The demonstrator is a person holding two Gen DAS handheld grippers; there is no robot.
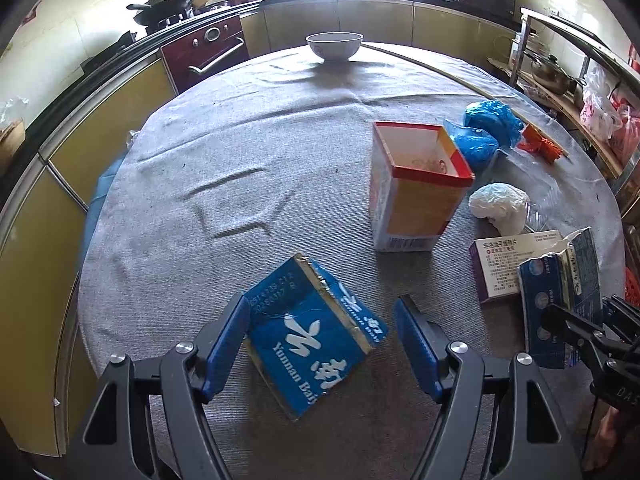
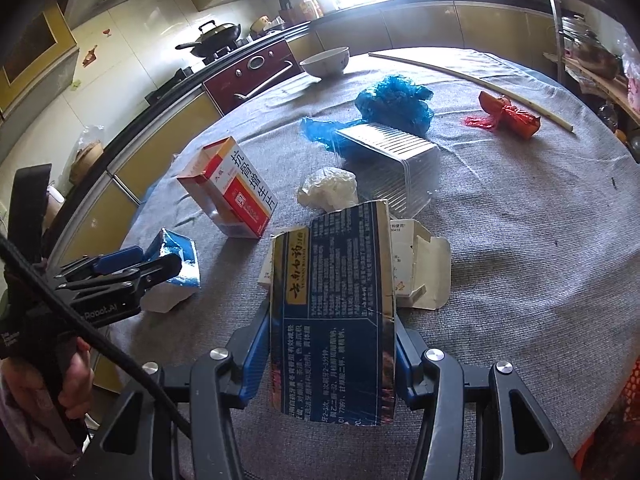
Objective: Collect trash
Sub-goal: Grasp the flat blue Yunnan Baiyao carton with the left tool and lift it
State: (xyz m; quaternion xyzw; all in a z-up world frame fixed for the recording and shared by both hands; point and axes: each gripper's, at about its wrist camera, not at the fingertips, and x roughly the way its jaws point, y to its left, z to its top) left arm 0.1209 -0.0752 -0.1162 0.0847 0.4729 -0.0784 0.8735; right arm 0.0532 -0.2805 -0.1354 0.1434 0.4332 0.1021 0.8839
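Two tools: right tool (image 2: 332,344) clamped on dark carton (image 2: 334,320), left tool (image 1: 322,344) wide round blue box (image 1: 316,336).

The dark blue carton (image 2: 334,320) hides most of the white box (image 2: 420,276), perhaps medicine packaging.

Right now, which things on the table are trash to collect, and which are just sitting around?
Trash:
dark blue carton, clamped in right gripper
blue box, between open left gripper
orange box
white wad
blue bags
red wrapper
clear tray

Not trash:
bowl
wok
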